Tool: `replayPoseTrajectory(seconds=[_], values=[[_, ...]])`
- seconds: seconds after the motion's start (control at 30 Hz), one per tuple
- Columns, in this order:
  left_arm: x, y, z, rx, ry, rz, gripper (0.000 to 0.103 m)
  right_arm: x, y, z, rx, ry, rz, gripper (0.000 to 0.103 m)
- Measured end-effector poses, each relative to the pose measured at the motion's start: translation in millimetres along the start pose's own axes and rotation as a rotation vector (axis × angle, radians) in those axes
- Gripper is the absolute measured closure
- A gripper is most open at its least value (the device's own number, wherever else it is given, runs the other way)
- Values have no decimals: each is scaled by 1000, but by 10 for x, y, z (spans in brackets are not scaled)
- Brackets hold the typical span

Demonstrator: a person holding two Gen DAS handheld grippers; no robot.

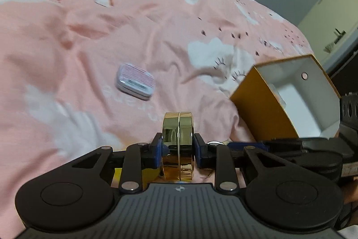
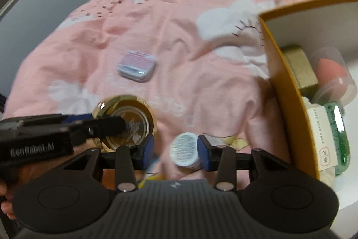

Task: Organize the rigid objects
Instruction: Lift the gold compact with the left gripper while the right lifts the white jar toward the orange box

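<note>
My left gripper [image 1: 178,147] is shut on a round gold compact [image 1: 178,145], which stands on edge between the blue pads just above the pink bedding. In the right wrist view the same compact [image 2: 134,104] shows its round face, with the left gripper [image 2: 111,124] reaching across it from the left. My right gripper [image 2: 176,147] is open around a small white jar [image 2: 184,149]. The jar touches the right pad, and a strip of bedding shows between it and the left pad. A pink-and-white case [image 1: 135,81] [image 2: 137,68] lies farther out on the bed.
An open yellow box [image 2: 288,91] [image 1: 261,109] with a white inside sits at the right. It holds a gold block [image 2: 299,71], a clear case with a pink sponge [image 2: 333,75] and a green bottle [image 2: 337,138]. The rumpled pink duvet [image 1: 111,26] covers the bed, with grey walls beyond.
</note>
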State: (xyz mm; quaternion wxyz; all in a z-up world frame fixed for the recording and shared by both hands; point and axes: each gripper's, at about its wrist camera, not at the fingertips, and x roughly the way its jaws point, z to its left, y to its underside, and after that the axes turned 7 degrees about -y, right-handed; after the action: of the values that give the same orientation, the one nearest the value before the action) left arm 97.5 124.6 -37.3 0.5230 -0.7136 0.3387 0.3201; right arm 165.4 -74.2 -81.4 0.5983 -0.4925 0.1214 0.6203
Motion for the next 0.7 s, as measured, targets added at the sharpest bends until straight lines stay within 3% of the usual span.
replayPoseTrajectory(seconds=[0.2,0.37,0.47,0.57,0.7], values=[[-335,38,74,1,-88,-3,72,81,36,107,73,-152,99,61],[-488,130,149,-1,-145,-11,72,268,105,96,227,-252,180,60],[-501,161,208,-17,-151,-10,72,415,134,97,315,-250,227,60],[-488,174,230,-17,-148,-7,72,554,181,24,417,-267,268,52],[-438,186,243,-16,-144,5,72,648,214,-63,514,-276,271,48]])
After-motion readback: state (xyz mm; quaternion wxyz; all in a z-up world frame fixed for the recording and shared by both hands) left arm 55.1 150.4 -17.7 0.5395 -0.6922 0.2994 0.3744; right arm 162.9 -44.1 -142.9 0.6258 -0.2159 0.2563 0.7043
